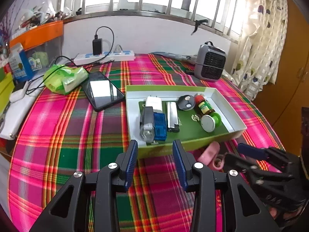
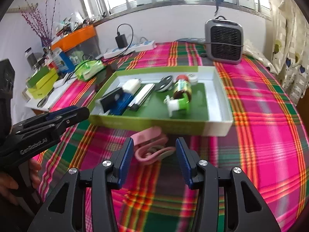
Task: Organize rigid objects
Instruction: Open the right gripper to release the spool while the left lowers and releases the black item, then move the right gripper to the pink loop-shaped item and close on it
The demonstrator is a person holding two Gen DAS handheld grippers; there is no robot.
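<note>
Sorting looks mostly done, as we judge it: the shallow green tray (image 1: 229,112) ahead of both tongs already holds a white plug (image 1: 154,102), a dark flashlight (image 1: 146,122), a blue block (image 1: 160,124), a silver lighter (image 1: 172,117), a black round fob (image 1: 186,102) and a green bottle (image 1: 207,113) lying on its side. What we believe is left is the pink clip (image 2: 150,147), which lies on the plaid cloth (image 2: 270,135) just short of the tray's near wall, directly ahead of our right gripper (image 2: 154,154). That gripper's jaws stand released, spread to either side of the clip and not yet touching it. Our left gripper (image 1: 155,160) is likewise released and empty, hovering before the tray's near left corner. Farther ahead to the left lie a black phone (image 1: 103,90) and a green packet (image 1: 65,78), with a power strip (image 1: 105,56) beyond them; far ahead to the right stands a grey heater (image 1: 210,61). Nothing blocks the clip itself, though the tray wall stands close behind it and leaves little room there.
</note>
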